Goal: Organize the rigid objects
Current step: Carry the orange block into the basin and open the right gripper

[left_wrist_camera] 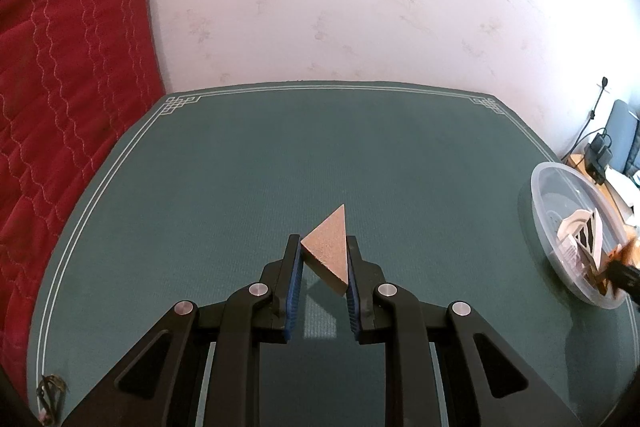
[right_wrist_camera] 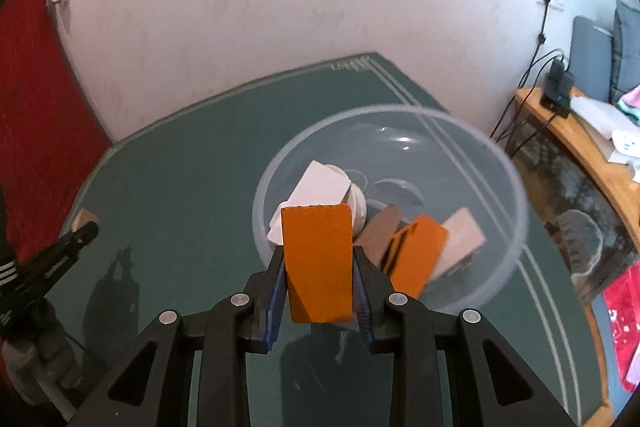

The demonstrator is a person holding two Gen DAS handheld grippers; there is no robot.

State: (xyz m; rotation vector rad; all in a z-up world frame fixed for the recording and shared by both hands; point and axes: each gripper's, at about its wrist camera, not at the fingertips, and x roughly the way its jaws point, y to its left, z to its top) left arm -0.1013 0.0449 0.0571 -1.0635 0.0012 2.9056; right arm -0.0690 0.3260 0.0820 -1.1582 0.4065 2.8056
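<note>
The left claw [left_wrist_camera: 324, 259] pinches a brown triangular block [left_wrist_camera: 329, 247] between its blue pads, above the green tabletop [left_wrist_camera: 240, 163]. Far to the right, a clear plastic bowl [left_wrist_camera: 560, 183] sits near the tabletop's edge. The right claw [right_wrist_camera: 319, 267] grips an orange rectangular block [right_wrist_camera: 318, 263] at the bowl's near rim; inside lie a white block [right_wrist_camera: 320, 183], another orange block [right_wrist_camera: 420, 251], and what seem brown and pale pieces, blurred.
</note>
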